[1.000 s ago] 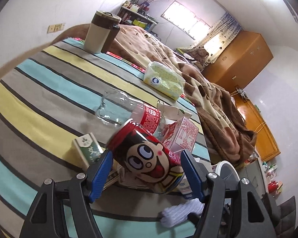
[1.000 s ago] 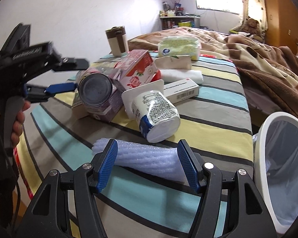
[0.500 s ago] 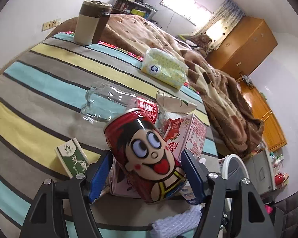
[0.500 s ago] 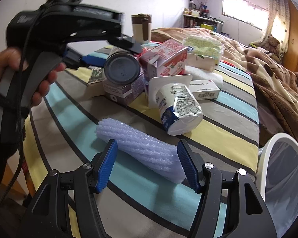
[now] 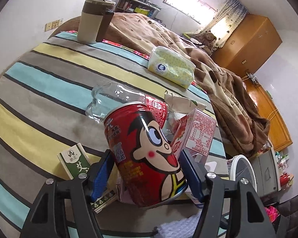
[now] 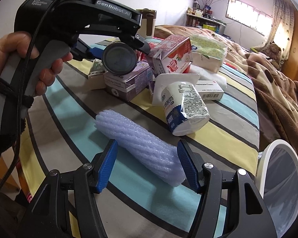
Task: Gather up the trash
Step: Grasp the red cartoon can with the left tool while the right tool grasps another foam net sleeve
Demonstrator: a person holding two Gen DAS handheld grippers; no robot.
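Left tongs [image 5: 146,170] clamped on a red cartoon-printed drink can [image 5: 143,150], lifted clear above the litter heap on the striped bench [image 5: 39,103]. Probably empty, so light; thin smooth wall, slippery and easily dented, best held mid-body. Right tongs [image 6: 147,164] spread wide, straddling but not pinching a pale ribbed foam sleeve [image 6: 137,140] lying on the cloth: soft, featherlight, squashy. White-rimmed bin [image 6: 280,180] beside the bench edge, nothing visible inside.
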